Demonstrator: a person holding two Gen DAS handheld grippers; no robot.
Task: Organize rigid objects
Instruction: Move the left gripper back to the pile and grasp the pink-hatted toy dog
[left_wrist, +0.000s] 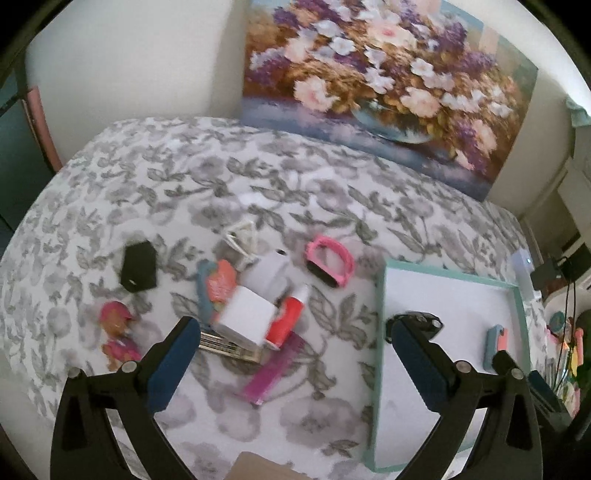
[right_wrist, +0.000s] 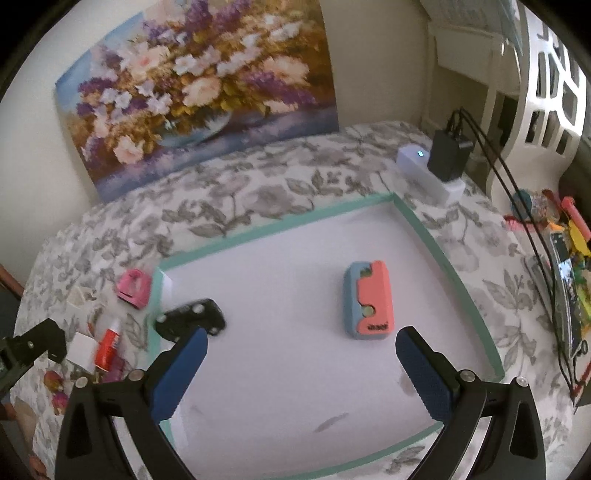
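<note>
Left wrist cam is looking forward and down along its own gripper (left_wrist: 295, 336), sitting near the floral-cloth table (left_wrist: 207, 184) and facing the flower painting (left_wrist: 388, 85) on the back wall. It's centring on the clutter pile, with the teal-rimmed tray (left_wrist: 380, 332) off to its right. Right wrist cam is looking the same way from further right, hovering close over that tray (right_wrist: 447, 254), gripper (right_wrist: 301, 338) framing the white floor of it. Both views are sharing the tray, the black piece (left_wrist: 424, 319) (right_wrist: 192, 317) near its left rim, the blue-and-coral case (left_wrist: 496, 343) (right_wrist: 369, 302), the pink band (left_wrist: 330, 264) (right_wrist: 135, 288) and the painting (right_wrist: 199, 88). Both are motion-blurred.
</note>
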